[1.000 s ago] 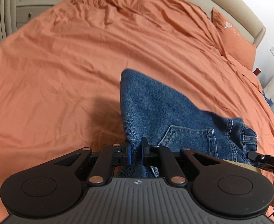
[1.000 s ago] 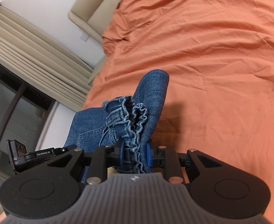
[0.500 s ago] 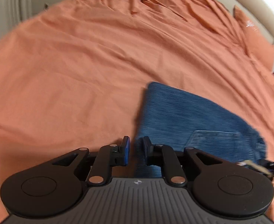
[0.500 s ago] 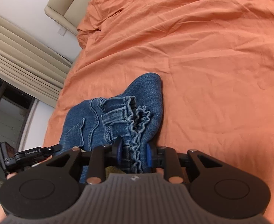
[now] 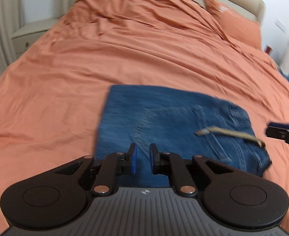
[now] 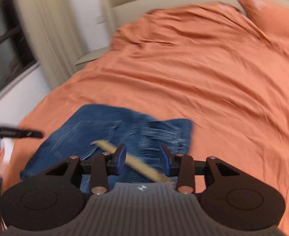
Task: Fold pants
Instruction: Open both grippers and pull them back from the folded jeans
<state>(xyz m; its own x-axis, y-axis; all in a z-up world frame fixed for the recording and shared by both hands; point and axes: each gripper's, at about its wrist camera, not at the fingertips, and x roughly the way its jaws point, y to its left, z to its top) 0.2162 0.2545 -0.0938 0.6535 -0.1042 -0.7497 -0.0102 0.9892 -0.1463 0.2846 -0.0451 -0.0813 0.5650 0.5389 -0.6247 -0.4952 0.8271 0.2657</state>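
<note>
The blue jeans (image 5: 174, 118) lie folded and flat on the orange bed sheet (image 5: 124, 49), back pocket facing up. My left gripper (image 5: 143, 157) hovers over their near left edge, its pads a narrow gap apart with nothing between them. My right gripper (image 6: 142, 157) hangs above the waistband end of the jeans (image 6: 109, 125); its jaws are opening and grip no denim. A tan strap (image 6: 144, 167) crosses loosely between them and trails over the jeans (image 5: 229, 132). Each gripper shows at the edge of the other's view: the right gripper (image 5: 278, 132) and the left gripper (image 6: 16, 133).
Wrinkled orange sheet covers the whole bed beyond the jeans. An orange pillow (image 5: 236, 25) leans on the beige headboard (image 6: 164, 2) at the far right. A beige nightstand (image 5: 32, 33), curtains (image 6: 46, 29) and a window (image 6: 4, 49) stand to the left.
Both grippers have let go of the jeans, which now lie flat instead of hanging bunched. Both have drawn back and up, and the right jaws have spread wider.
</note>
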